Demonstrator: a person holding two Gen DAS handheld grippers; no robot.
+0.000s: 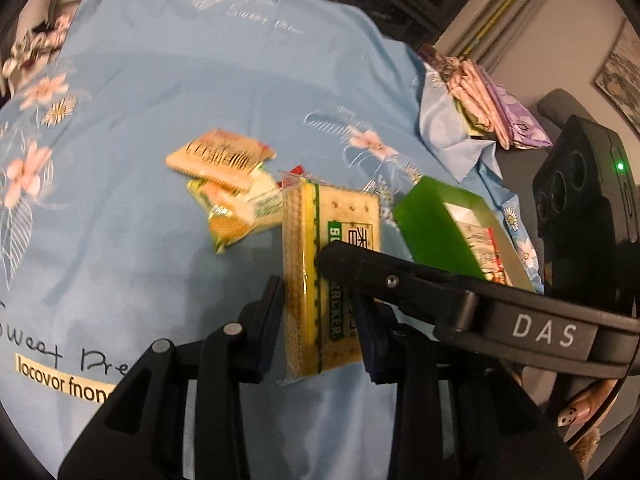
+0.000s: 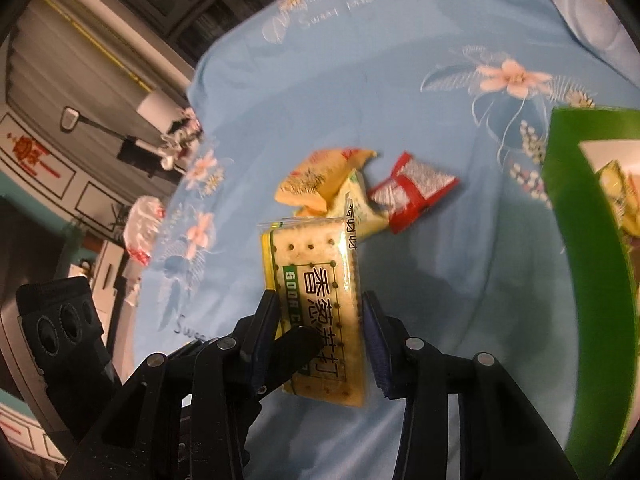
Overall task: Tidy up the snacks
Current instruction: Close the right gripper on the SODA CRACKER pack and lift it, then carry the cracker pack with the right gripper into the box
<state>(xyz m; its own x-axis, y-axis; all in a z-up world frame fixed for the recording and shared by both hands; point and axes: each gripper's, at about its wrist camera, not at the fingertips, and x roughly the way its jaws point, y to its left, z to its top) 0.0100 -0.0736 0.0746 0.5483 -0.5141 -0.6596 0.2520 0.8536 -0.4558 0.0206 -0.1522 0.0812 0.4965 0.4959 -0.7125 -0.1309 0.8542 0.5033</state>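
A clear-wrapped soda cracker packet (image 1: 320,264) with a green label is held off the blue cloth. My left gripper (image 1: 320,320) is shut on its lower part, and my right gripper (image 2: 318,328) is shut on the same cracker packet (image 2: 320,292); one right finger (image 1: 384,276) crosses it in the left wrist view. A green box (image 1: 436,224) with snacks inside stands to the right, and it also shows in the right wrist view (image 2: 580,240). A small heap of snack packets (image 1: 228,184) lies behind the cracker packet. A red packet (image 2: 412,188) lies beside the heap.
A light blue flowered cloth (image 1: 160,100) covers the surface. Folded cloths in pink and purple (image 1: 492,108) lie at the far right edge. A room with cabinets and a white bag (image 2: 140,224) shows past the left edge in the right wrist view.
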